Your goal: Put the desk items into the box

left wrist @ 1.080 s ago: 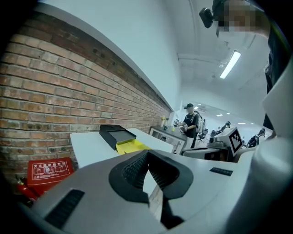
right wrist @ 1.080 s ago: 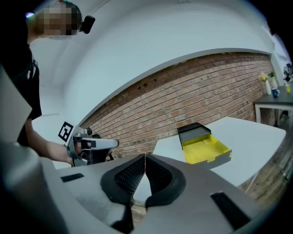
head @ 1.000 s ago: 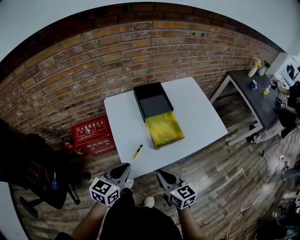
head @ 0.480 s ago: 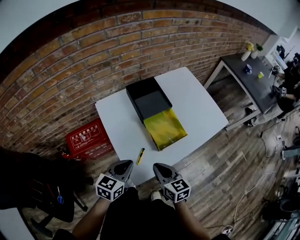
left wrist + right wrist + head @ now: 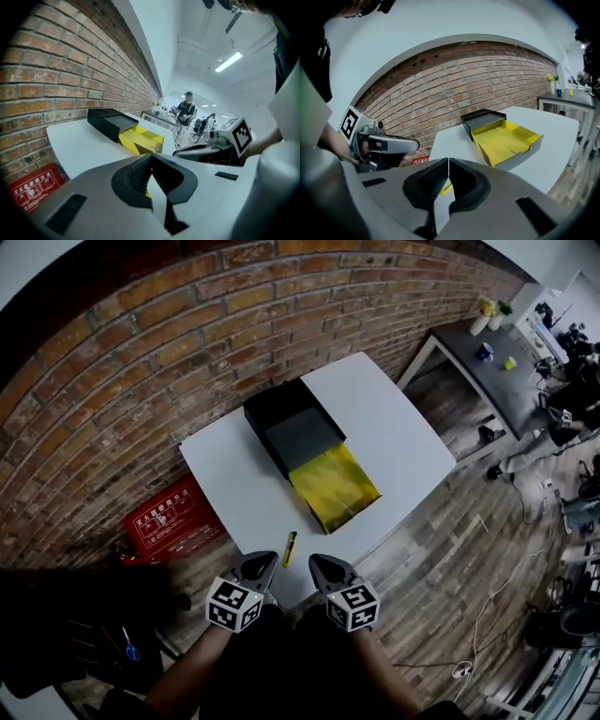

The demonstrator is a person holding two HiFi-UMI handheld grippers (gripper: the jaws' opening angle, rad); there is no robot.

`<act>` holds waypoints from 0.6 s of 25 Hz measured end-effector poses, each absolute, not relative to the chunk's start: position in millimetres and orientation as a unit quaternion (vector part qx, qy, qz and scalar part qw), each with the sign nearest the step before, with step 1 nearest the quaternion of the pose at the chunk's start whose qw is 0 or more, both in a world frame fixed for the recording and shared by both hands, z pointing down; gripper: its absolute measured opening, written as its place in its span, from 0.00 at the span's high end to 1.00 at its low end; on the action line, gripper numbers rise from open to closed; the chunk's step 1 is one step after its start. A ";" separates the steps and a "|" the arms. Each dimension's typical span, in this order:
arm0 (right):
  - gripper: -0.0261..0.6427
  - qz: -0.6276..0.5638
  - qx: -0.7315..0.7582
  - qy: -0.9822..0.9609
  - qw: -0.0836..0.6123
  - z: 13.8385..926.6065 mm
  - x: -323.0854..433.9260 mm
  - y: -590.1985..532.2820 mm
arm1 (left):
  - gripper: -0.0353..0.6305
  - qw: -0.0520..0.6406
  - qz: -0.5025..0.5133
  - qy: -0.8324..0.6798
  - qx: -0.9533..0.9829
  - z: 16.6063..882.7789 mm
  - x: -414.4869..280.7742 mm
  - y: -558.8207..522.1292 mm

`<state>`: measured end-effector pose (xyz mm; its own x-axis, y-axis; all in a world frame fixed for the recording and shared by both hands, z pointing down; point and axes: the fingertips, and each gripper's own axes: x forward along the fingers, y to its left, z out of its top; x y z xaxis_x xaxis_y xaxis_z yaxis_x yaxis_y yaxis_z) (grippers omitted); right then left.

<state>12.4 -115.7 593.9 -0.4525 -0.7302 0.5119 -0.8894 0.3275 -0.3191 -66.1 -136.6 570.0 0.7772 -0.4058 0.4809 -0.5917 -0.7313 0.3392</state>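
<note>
A black box (image 5: 286, 423) lies on the white table (image 5: 394, 442), with its yellow inner tray (image 5: 333, 486) slid out toward me and nothing in it. A yellow pen (image 5: 290, 548) lies near the table's front edge. My left gripper (image 5: 265, 566) and right gripper (image 5: 316, 565) hover side by side at that edge, with the pen just ahead and between their tips. Both are shut on nothing. In the left gripper view my left gripper (image 5: 151, 156) points at the box (image 5: 110, 122). In the right gripper view my right gripper (image 5: 448, 160) shows the tray (image 5: 506, 136) ahead to the right.
A red sign box (image 5: 173, 517) stands on the wooden floor by the brick wall, left of the table. A grey desk (image 5: 487, 357) with small items stands at the far right, with people beyond it. A dark chair (image 5: 56, 634) stands at the left.
Both grippers have come forward and down together to the table's front edge. The pen now lies right in front of their tips. Their jaws look unchanged.
</note>
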 end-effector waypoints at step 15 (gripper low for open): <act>0.93 0.318 0.530 -0.760 0.203 651.3 -11.5 -126.3 | 0.93 0.251 0.202 -0.283 0.903 582.5 -79.1 -144.4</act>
